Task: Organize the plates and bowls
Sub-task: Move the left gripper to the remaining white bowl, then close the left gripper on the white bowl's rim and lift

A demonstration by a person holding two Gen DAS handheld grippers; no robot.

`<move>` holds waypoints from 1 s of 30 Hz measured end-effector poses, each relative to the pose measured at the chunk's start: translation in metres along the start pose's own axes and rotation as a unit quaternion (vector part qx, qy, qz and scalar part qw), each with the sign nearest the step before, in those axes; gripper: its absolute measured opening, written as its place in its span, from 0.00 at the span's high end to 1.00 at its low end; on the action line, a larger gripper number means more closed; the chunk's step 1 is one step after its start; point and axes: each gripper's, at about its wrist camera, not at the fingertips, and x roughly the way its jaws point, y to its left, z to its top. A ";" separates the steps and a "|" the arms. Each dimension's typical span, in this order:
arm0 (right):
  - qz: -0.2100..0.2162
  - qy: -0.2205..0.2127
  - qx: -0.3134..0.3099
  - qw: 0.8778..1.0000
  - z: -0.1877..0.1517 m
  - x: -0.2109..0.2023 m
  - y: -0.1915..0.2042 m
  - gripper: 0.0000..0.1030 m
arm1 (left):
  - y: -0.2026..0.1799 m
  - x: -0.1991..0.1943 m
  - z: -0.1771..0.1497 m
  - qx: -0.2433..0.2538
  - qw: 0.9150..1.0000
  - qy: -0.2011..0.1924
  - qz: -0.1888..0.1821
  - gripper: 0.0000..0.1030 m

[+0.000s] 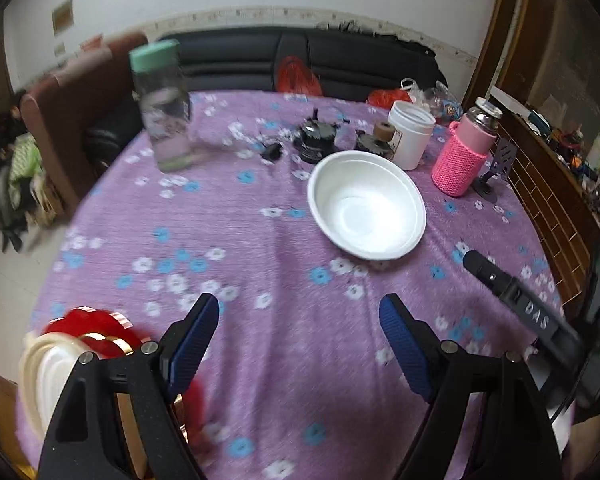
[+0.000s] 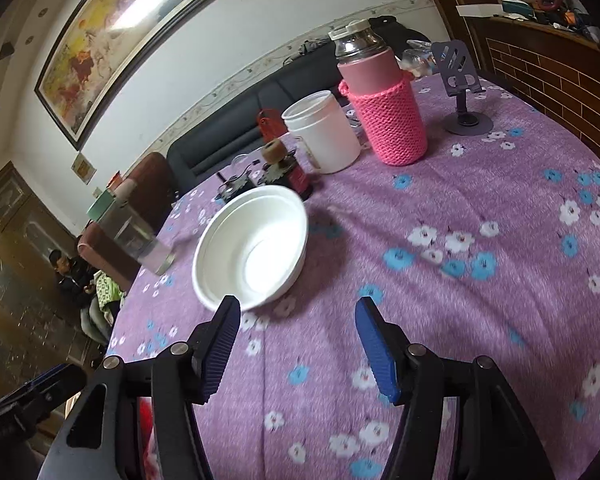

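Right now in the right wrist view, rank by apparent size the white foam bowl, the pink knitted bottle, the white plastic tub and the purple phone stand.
1. White foam bowl, though it is nearest the camera.
2. Pink knitted bottle.
3. White plastic tub.
4. Purple phone stand.

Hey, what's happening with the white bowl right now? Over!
Both grippers, left and right, open and empty. White bowl upright on the tablecloth, untouched. Nothing blocking it.
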 end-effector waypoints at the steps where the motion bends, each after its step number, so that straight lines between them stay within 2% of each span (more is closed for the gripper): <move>1: -0.001 0.001 0.001 1.000 0.003 0.005 0.000 0.37 | -0.001 0.009 0.005 -0.002 1.000 0.005 -0.004 0.21; 10: 0.004 0.017 0.016 1.000 0.024 0.056 0.000 0.37 | -0.006 0.082 0.047 -0.035 0.999 0.022 0.011 0.21; 17: -0.016 0.026 0.007 1.000 0.038 0.091 -0.002 0.37 | -0.011 0.122 0.070 -0.042 0.998 0.029 0.032 0.21; 22: -0.029 0.025 0.011 0.999 0.043 0.108 -0.012 0.37 | -0.017 0.150 0.077 -0.039 0.997 0.043 0.048 0.21; 30: -0.023 0.035 -0.001 0.999 0.037 0.126 -0.017 0.37 | -0.017 0.185 0.079 -0.050 0.995 0.063 0.055 0.21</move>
